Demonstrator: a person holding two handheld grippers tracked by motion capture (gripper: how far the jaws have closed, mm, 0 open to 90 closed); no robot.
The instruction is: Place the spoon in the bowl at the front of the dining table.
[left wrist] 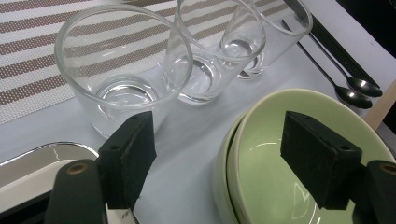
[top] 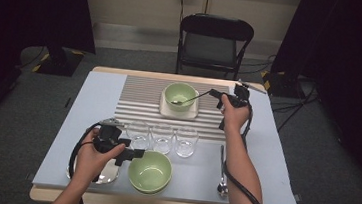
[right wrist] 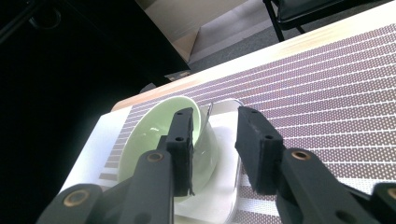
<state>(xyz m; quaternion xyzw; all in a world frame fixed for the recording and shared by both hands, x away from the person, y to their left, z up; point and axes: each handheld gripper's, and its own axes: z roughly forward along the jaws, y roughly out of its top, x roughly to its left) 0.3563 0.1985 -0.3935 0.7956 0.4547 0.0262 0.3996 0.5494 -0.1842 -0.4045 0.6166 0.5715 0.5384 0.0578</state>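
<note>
The tabletop (top: pixel 274 156) carries a pale cloth, with a striped mat (top: pixel 142 95) across its far half. Bare cloth lies open to the left of the mat and along the right edge; the middle is crowded. Three glasses (top: pixel 162 138) stand in a row along the mat's near edge. A near green bowl (top: pixel 150 171) sits at the near edge, a shiny tray (top: pixel 106 175) to its left and two loose spoons (top: pixel 222 179) to its right.

The right claw (top: pixel 213 92) hovers over the mat's far right, pointing left toward the far green bowl (top: pixel 180 95), which stands on a white square plate (top: pixel 194 112). Its jaws stand partly apart. In the right gripper view the right claw (right wrist: pixel 215 144) has a clear gap between its pads, and the thin handle of a spoon (right wrist: pixel 205 122) rises behind that gap; no pad presses on it. That spoon (top: pixel 189 100) rests with its head in the far bowl and its handle slanting up to the right, its end just at the claw's tips.

The left claw (top: pixel 138 153) is held low beside the near bowl's left rim. In the left gripper view the left claw (left wrist: pixel 217 161) gapes wide, with the right pad over the bowl's (left wrist: pixel 280 158) inside and the left pad over the tray's corner (left wrist: pixel 28 163), gripping nothing.
</note>
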